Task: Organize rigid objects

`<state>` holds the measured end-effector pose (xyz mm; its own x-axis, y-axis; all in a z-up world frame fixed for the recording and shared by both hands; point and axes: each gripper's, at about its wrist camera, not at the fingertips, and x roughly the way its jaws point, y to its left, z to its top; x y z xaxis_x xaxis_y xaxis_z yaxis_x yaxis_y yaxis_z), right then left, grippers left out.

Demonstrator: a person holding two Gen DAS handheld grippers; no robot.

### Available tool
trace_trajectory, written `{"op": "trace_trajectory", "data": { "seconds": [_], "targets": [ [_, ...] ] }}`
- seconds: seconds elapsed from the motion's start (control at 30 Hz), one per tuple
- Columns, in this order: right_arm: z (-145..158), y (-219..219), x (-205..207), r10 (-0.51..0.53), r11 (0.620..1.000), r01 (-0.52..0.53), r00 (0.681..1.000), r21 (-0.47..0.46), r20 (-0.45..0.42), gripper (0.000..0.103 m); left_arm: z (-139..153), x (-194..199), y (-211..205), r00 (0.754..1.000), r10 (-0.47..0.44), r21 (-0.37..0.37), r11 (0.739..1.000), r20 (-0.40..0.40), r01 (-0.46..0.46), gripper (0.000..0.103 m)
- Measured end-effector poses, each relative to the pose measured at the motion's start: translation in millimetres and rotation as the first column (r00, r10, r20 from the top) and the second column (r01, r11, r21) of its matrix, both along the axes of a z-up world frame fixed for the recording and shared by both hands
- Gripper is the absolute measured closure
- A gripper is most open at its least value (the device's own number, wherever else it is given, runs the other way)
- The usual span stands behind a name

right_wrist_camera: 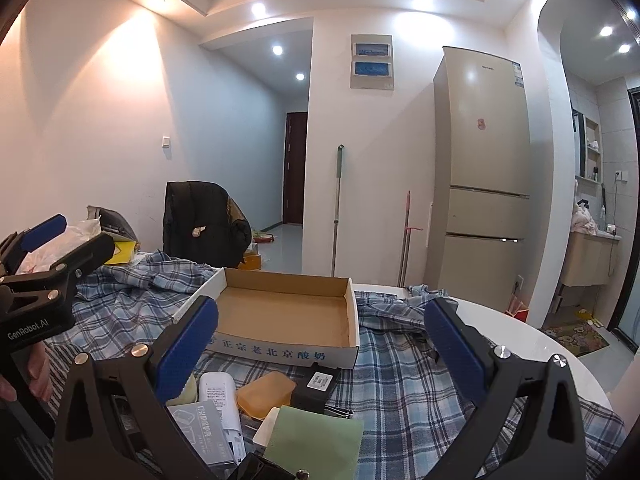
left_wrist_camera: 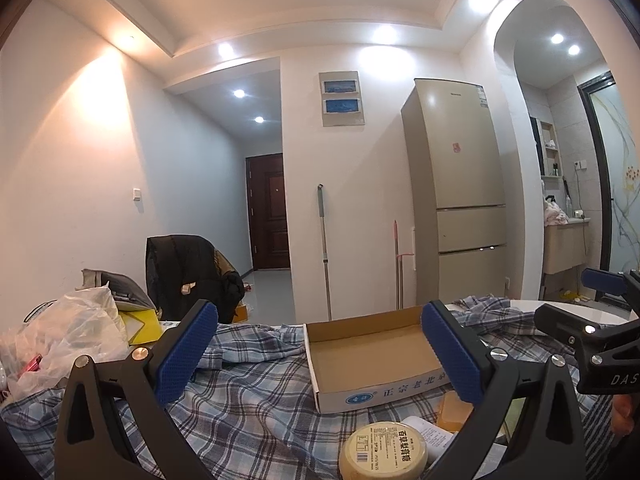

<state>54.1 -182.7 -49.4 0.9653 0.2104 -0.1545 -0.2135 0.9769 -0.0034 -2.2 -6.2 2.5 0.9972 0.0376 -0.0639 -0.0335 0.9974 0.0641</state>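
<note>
Blue-padded left gripper [left_wrist_camera: 320,360] and right gripper [right_wrist_camera: 320,344] spread wide, empty | orange soap-shaped block [right_wrist_camera: 265,397], round cream tin [left_wrist_camera: 382,455] beneath on plaid-covered desk [right_wrist_camera: 400,380] | open brown cardboard tray [right_wrist_camera: 286,316] beyond, empty | risk: loose cloth snagging, crowded neighbours nudged

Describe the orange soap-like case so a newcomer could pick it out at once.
Find the open cardboard box on the plaid cloth. Just in front of its printed front wall lies a cluster of small items. The orange case is the rounded, translucent orange piece, between a white bottle and a black box.
</note>
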Motion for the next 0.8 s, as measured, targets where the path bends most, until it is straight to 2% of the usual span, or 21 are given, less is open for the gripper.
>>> {"op": "trace_trajectory", "data": {
  "seconds": [0.4,0.8],
  "targets": [
    [-1.6,-1.2,3.9,0.033,0.999,-0.032,0.999,0.011,-0.033,0.000,-3.1,-0.9,-1.6,0.999,0.015,0.020,1.000,0.030,-0.015,0.000],
    [0.2,2.6,-1.4,0.027,1.000,-0.027,1.000,-0.009,-0.005,0.000,-3.9,-1.6,1.6,1.000,-0.009,0.015,1.000,0.009,0.009,0.000]
  ]
}}
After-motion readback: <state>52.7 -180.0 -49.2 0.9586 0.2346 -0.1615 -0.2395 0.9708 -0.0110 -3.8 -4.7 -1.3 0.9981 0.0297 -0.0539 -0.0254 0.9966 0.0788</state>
